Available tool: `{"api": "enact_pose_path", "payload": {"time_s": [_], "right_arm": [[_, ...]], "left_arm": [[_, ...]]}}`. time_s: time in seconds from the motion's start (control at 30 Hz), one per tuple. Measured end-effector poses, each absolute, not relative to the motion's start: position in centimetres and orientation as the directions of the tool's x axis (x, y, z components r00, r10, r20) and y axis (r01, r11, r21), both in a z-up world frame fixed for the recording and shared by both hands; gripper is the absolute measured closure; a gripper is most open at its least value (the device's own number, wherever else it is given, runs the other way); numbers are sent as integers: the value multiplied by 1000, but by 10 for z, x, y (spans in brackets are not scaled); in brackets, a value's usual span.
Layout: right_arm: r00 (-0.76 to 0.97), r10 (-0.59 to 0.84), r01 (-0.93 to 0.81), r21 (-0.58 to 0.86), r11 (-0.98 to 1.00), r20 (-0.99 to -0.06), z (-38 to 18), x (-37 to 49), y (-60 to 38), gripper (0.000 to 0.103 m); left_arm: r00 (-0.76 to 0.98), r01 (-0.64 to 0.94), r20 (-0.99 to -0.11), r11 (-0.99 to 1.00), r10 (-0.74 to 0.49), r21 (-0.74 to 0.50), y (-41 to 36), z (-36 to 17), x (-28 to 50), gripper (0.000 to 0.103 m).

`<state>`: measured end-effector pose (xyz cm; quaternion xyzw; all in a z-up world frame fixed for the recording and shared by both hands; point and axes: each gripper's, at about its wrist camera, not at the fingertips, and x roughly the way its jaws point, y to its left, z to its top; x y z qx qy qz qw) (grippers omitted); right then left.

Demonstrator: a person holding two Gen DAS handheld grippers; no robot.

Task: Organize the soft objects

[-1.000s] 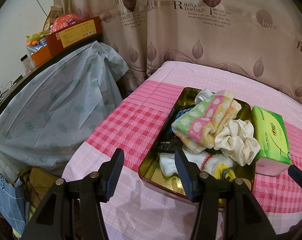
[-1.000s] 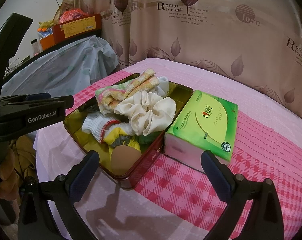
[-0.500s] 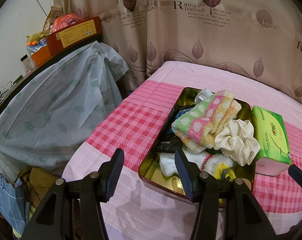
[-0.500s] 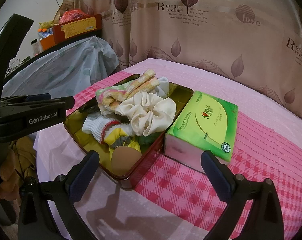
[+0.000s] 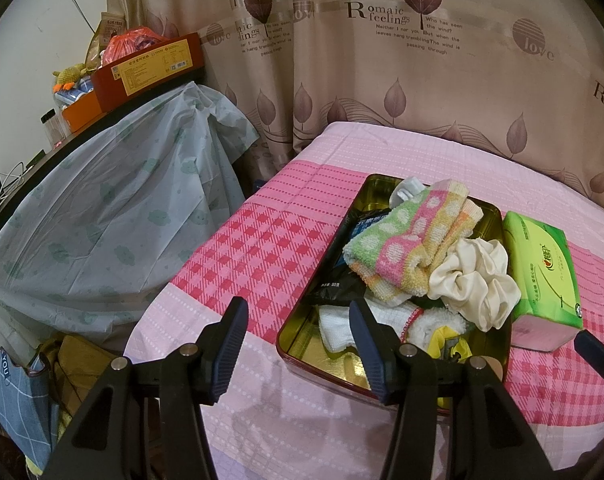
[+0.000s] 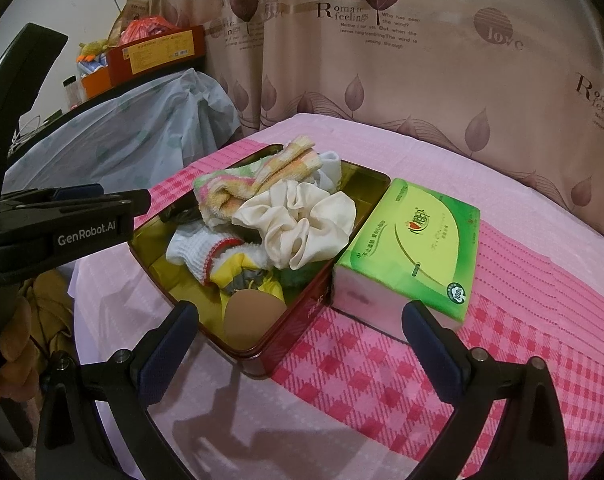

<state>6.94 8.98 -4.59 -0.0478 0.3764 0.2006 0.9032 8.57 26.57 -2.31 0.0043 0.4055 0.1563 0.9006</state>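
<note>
Left gripper (image 5: 298, 340) gaped wide, empty, over tin's (image 5: 376, 184) near corner. Right gripper (image 6: 302, 344) likewise — wide, empty. Cream scrunchie (image 6: 298, 224) and striped towel (image 5: 406, 248) piled inside tin; tissue pack (image 6: 418, 240) touching tin's right wall.

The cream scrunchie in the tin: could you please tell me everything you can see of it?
The cream scrunchie is a ruffled ring of smooth, satin-looking fabric, gathered into loose folds. It lies on top of the heap inside the open metal tin, toward the side nearest the green tissue pack. It rests against the striped towel and over a white sock and yellow cloth. Nothing grips it; both grippers are apart from it.
</note>
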Motion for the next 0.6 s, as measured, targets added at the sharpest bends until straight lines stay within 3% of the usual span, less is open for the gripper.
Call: {"api": "enact_pose_path", "payload": {"time_s": [0.6], "right_arm": [[633,328,-402,64,913,-701,-48,69,92,2]], "left_arm": [[624,-278,-728,951,284,133,266,-23,86,49]]}}
